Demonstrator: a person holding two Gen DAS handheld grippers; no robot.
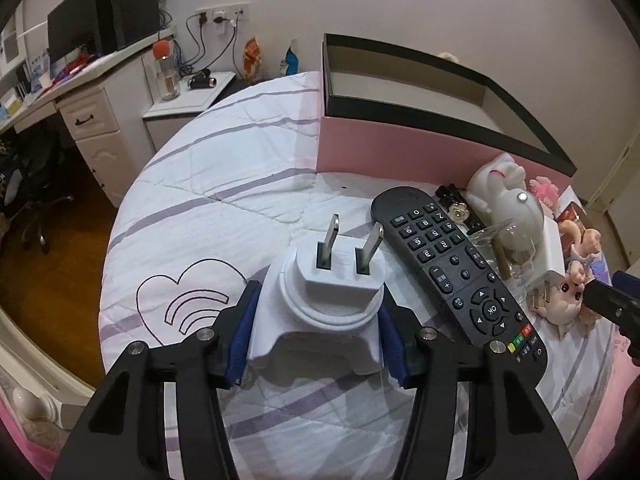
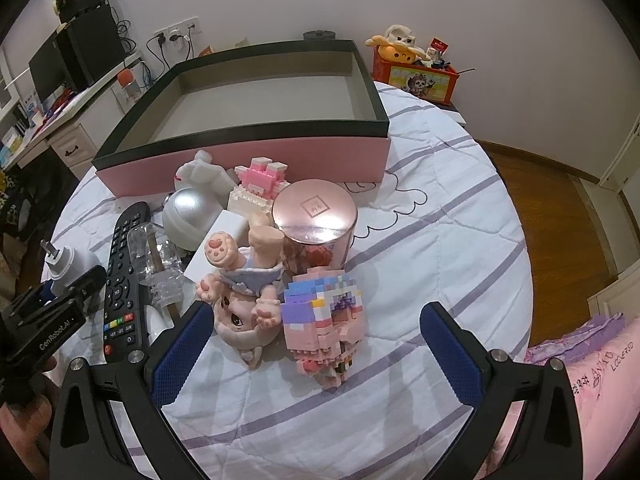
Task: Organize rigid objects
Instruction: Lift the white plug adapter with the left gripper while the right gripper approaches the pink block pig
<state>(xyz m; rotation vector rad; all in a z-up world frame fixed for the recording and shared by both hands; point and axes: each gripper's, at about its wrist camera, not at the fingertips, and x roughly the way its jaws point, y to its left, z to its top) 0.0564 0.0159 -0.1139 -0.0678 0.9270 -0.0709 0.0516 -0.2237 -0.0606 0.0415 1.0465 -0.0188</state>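
We see the white plug adapter (image 1: 320,304) standing on the quilted bed cover (image 1: 224,184), with its two metal prongs (image 1: 352,248) pointing up and away from us. It sits directly between the jaws of the left gripper (image 1: 316,336): the blue pads (image 1: 242,336) lie against its two sides, one on the left and one on the right, so the jaws are partly closed and clamped on the adapter's lower body. In the right wrist view we find the same adapter (image 2: 70,264) at the far left, with the left gripper (image 2: 60,300) around it.

Just to the right of the adapter lies the black remote control (image 1: 460,276), flat on the cover, and its long side is near the adapter. Beyond the remote there is a clear glass piece (image 1: 508,248), a white plush toy (image 1: 500,188) and a small doll figure (image 1: 564,296), all close together.

The right gripper (image 2: 316,336) hangs over the cover with its jaws wide apart and nothing held. A pink brick figure (image 2: 324,320) and the doll figure (image 2: 240,304) lie in front of and between its blue pads (image 2: 182,344), but the pads do not touch them. Behind these stands a round pink tin (image 2: 316,224), and beside it a pink and white brick model (image 2: 260,184).

At the back rests the large pink box (image 2: 248,160) with a dark rim, open at the top, and we see no objects inside it.
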